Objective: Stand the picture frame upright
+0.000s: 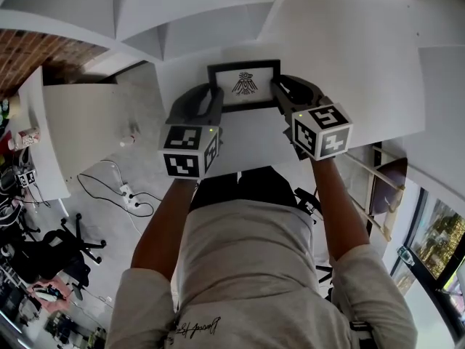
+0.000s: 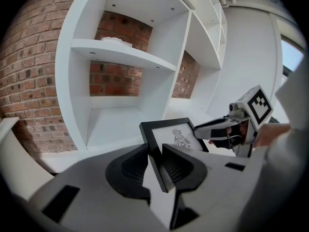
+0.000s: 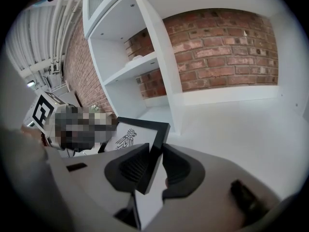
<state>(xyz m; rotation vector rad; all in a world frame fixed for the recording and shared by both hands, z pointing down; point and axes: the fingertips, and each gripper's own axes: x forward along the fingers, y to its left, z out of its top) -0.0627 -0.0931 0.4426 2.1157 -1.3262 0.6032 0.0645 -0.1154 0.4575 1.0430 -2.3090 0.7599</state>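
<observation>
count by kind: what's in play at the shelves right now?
frame: 1
tongs: 2, left tongs and right tongs, each shut on a side of the frame
shelf unit: 1
total: 4

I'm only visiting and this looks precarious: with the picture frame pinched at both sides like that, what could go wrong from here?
The left gripper and right gripper each pinch only a thin side edge of the picture frame. If one slips, the frame could swing or drop onto the white surface. No back stand shows in these views, so once set down it might tip over.
</observation>
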